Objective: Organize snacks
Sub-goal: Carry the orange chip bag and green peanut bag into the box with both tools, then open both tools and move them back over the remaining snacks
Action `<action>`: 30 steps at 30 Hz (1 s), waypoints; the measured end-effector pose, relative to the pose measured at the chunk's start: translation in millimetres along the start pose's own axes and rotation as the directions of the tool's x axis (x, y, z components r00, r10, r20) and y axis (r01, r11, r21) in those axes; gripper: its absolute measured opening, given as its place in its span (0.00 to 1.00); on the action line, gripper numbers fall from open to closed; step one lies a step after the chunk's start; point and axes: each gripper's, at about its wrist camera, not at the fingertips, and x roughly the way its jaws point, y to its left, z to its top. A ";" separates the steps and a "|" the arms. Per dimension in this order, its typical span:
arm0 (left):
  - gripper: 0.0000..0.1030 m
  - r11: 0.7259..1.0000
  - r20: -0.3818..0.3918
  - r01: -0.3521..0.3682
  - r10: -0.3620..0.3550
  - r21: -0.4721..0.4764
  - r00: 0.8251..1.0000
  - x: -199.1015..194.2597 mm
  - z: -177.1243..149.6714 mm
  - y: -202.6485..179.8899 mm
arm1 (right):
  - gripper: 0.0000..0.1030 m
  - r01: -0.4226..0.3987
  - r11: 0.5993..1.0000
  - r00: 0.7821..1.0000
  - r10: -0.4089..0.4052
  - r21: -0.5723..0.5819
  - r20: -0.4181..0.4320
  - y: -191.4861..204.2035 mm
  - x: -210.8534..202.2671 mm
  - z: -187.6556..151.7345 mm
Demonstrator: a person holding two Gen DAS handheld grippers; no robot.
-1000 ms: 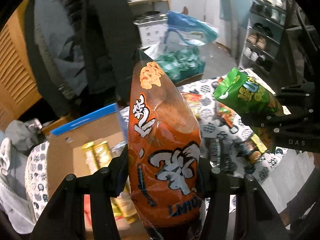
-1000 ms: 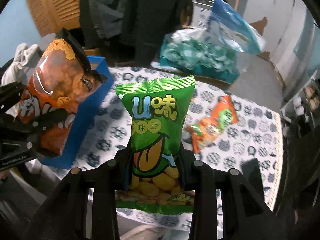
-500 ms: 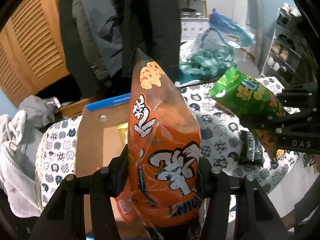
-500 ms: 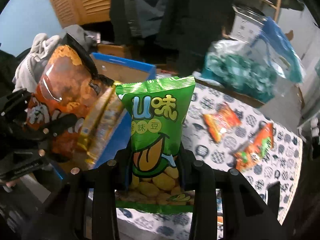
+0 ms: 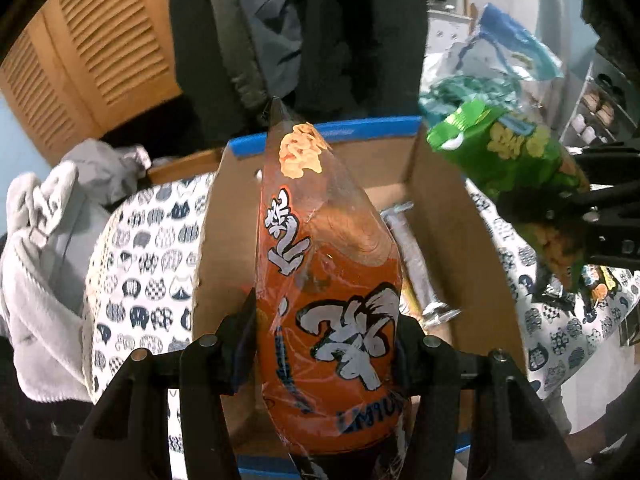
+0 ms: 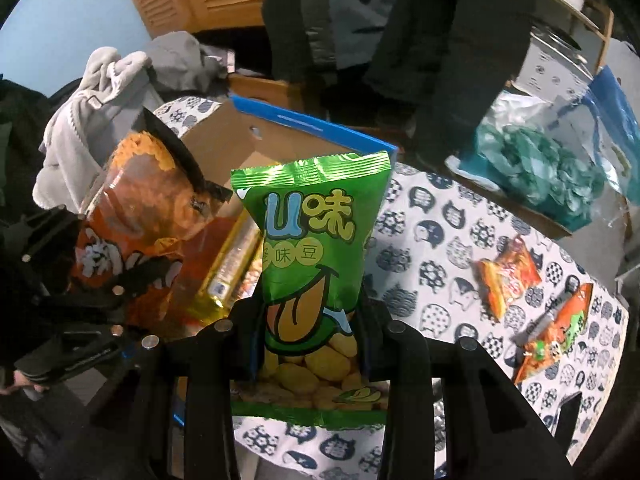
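Left gripper (image 5: 324, 344) and right gripper (image 6: 308, 344) angle downward, jaws clamped.

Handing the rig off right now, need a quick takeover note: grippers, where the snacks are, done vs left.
Left gripper: shut on the tall orange snack bag, held over the open cardboard box with blue edging.
Right gripper: shut on the green peanut bag, beside the box's right wall, above the cat-print tablecloth.
Done: gold-wrapped packs already lie in the box.
Left: drop both bags in, then collect the two small orange packets from the cloth on the right.
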 end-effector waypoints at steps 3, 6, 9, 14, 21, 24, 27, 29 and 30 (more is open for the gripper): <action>0.56 1.000 -0.033 0.004 -0.005 -0.023 0.999 6.4 -3.1 5.6 | 0.33 -0.013 1.000 1.000 0.013 -0.008 -0.004 9.6 3.8 3.1; 0.72 1.000 -0.032 -0.014 0.013 -0.026 0.999 4.3 -4.0 8.3 | 0.33 -0.017 1.000 1.000 0.017 -0.019 -0.007 16.6 7.2 5.4; 0.78 1.000 -0.005 -0.023 0.023 -0.021 1.000 -5.4 -3.0 10.2 | 0.34 -0.023 0.999 1.000 0.023 -0.024 -0.007 21.4 10.2 7.0; 0.78 1.000 0.008 -0.024 0.024 -0.016 1.000 -14.8 -2.6 14.7 | 0.36 -0.037 0.999 0.999 0.037 -0.027 -0.014 28.2 14.9 9.1; 0.78 1.000 0.018 -0.025 0.025 -0.013 1.000 -21.7 -3.2 17.9 | 0.50 -0.058 0.997 0.998 0.058 -0.042 0.004 37.6 12.6 11.0; 0.78 1.000 0.029 -0.018 0.018 -0.020 0.999 -25.8 -1.6 17.3 | 0.51 -0.056 0.998 0.998 0.057 -0.042 0.026 35.2 5.0 9.6; 0.78 1.000 0.033 0.009 -0.008 -0.029 0.999 -26.8 1.2 13.2 | 0.59 -0.039 0.998 0.999 0.040 -0.048 0.033 30.1 -1.3 6.9; 0.78 0.999 0.024 0.039 -0.038 -0.028 0.999 -25.7 3.0 7.1 | 0.62 -0.020 0.998 0.999 0.022 -0.055 0.037 23.9 -6.5 2.3; 0.78 0.999 0.022 0.049 -0.048 -0.023 0.999 -25.2 4.1 2.9 | 0.62 -0.012 0.998 0.999 0.014 -0.057 0.037 19.7 -8.7 -0.6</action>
